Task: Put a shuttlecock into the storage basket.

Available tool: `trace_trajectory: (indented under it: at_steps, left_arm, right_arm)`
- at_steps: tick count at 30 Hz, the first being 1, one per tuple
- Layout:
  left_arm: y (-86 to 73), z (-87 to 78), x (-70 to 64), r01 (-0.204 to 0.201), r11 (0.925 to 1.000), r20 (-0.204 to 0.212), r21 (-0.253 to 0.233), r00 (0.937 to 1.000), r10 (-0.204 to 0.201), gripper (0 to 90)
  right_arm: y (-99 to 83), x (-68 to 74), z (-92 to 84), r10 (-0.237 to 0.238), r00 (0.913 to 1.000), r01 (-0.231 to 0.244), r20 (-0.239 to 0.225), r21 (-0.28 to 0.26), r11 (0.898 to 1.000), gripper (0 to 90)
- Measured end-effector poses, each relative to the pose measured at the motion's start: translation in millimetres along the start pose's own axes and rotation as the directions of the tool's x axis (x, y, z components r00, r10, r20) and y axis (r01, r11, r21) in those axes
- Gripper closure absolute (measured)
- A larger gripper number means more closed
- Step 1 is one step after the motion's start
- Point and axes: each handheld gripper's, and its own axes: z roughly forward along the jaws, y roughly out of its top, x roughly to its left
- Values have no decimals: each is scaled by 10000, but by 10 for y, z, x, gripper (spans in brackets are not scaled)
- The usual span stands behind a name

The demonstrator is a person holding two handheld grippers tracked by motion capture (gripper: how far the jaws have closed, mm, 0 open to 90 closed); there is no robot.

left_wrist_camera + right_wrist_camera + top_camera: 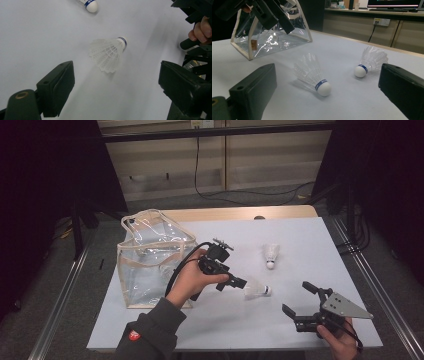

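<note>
Two white feather shuttlecocks lie on the white table. The nearer shuttlecock [257, 290] rests on its side just ahead of my left gripper [239, 281], whose jaws stand open and apart from it. In the left gripper view this shuttlecock [108, 53] lies beyond my left gripper [117, 76], its cork pointing away. The farther shuttlecock [271, 255] sits toward the table's middle right. My right gripper [296, 298] hovers open near the front right edge, empty. In the right gripper view my right gripper [329, 72] faces the nearer shuttlecock [312, 72] and the farther shuttlecock [370, 61].
A clear plastic bag with beige trim [150, 255] stands at the table's left, just behind the left hand. The same bag [269, 37] shows in the right gripper view. The table's front edge [225, 347] runs close below both hands.
</note>
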Motion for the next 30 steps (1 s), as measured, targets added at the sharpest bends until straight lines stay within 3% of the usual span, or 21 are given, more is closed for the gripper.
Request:
trace_trajectory:
  at_steps: [30]
  left_arm:
    - [-41,161,12,-39,10000,122,-12,9999,39,156]
  right_arm:
    - [-4,2,6,-7,10000,7,-1,45,10000,19]
